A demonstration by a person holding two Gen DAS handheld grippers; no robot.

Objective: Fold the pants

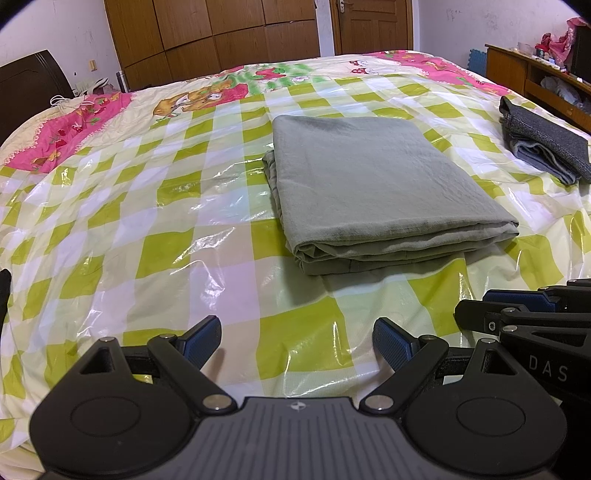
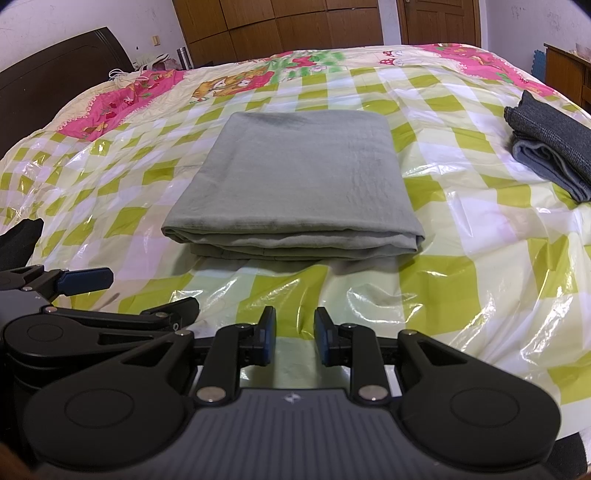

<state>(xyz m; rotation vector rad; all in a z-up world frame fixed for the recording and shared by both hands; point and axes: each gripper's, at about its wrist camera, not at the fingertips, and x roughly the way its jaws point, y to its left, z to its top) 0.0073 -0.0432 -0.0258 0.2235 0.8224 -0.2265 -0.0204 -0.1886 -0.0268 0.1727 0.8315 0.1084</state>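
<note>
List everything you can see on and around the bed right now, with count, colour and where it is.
folded pants: one, grey-green, middle of the bed, folded into a flat rectangle
dark folded garments: one small stack, charcoal over blue-grey, right side of the bed
plastic sheet: one, green and white check, over the bed
quilt: one, pink and cream cartoon print, far end of the bed
headboard: one, dark brown, far left
wardrobe: one, brown wood, back wall
door: one, brown, back wall
desk: one, brown, far right
left tongs: black with blue pads, wide open, empty
right tongs: black with blue pads, narrow gap, empty

Grey-green pants (image 1: 373,177) on green-and-white checked sheet (image 1: 147,229)
</note>
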